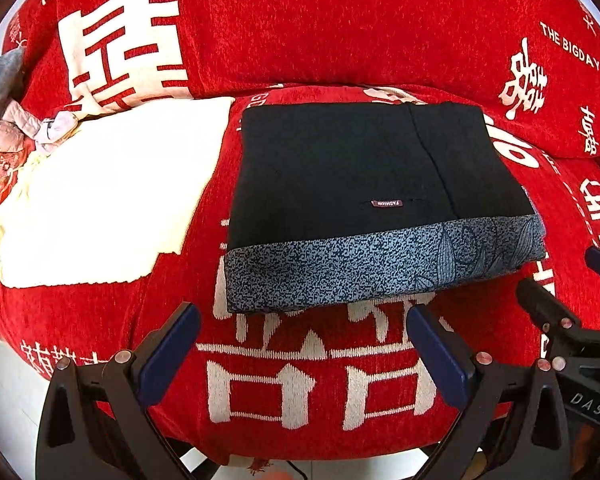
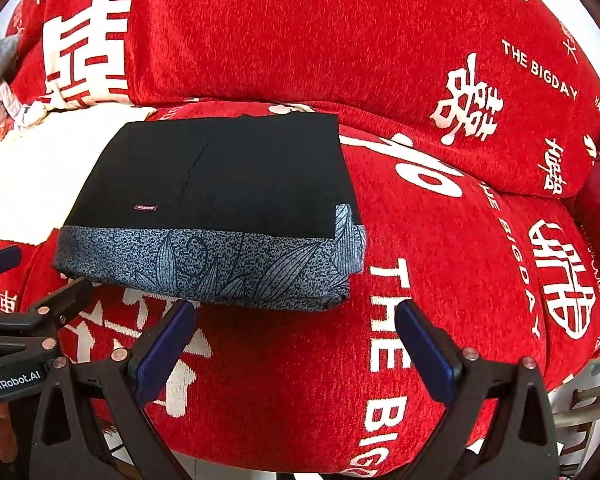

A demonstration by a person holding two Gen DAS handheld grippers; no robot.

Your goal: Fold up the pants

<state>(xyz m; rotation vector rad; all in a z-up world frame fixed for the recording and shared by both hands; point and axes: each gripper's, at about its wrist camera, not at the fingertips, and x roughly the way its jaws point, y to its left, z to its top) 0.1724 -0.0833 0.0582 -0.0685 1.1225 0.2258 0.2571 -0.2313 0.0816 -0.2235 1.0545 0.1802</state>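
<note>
The black pants (image 1: 340, 168) (image 2: 236, 176) lie folded into a flat rectangle on the red sofa seat, a blue-grey patterned band along the near edge and a small label on top. My left gripper (image 1: 302, 320) is open just in front of that near edge, holding nothing. My right gripper (image 2: 296, 318) is open too, its left finger close to the band's near right corner, nothing between the fingers. Each gripper shows at the edge of the other's view.
A red sofa cover (image 1: 300, 380) (image 2: 440, 240) with white characters spans seat and backrest. A cream cloth (image 1: 100, 192) (image 2: 28, 176) lies left of the pants. Crumpled grey and pink clothes (image 1: 8, 112) sit far left. White floor (image 1: 4, 392) shows below the seat's front edge.
</note>
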